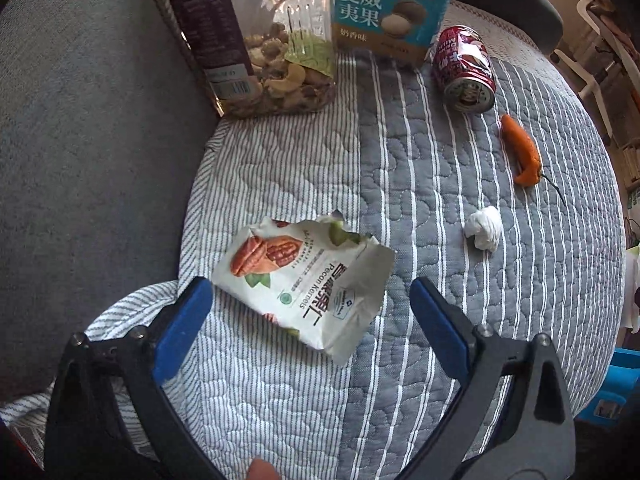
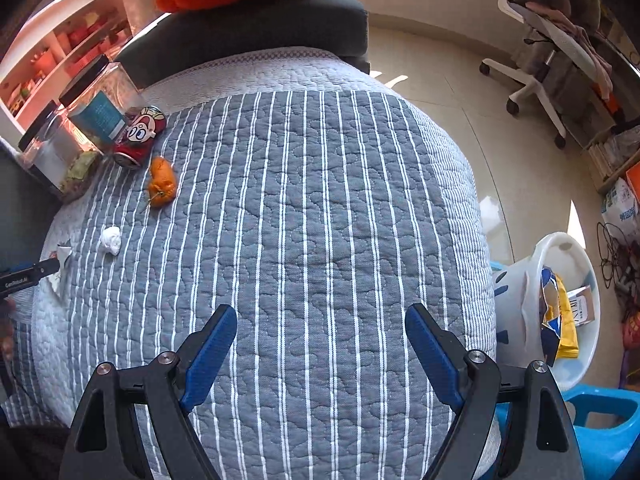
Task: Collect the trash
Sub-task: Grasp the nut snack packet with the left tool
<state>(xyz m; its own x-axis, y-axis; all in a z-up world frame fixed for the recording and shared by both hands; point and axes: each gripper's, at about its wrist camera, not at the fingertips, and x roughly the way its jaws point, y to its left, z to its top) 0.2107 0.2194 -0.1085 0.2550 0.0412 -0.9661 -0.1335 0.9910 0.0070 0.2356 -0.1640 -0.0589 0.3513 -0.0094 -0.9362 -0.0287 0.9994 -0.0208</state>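
A torn white pecan wrapper (image 1: 308,284) lies on the striped quilt between the open fingers of my left gripper (image 1: 310,292), which hovers just above it. A crumpled white tissue (image 1: 484,227) (image 2: 111,240), an orange peel (image 1: 522,151) (image 2: 161,182) and a dented red can (image 1: 466,68) (image 2: 138,136) lie farther out on the quilt. My right gripper (image 2: 320,320) is open and empty over the bare middle of the quilt. A white trash bin (image 2: 560,304) with wrappers inside stands on the floor to the right.
A clear jar of nuts (image 1: 264,44) and a blue-labelled jar (image 1: 394,4) stand at the back against the grey sofa cushion (image 1: 88,140). A blue stool (image 2: 600,420) is below the bin. An office chair (image 2: 552,64) stands on the floor at the far right.
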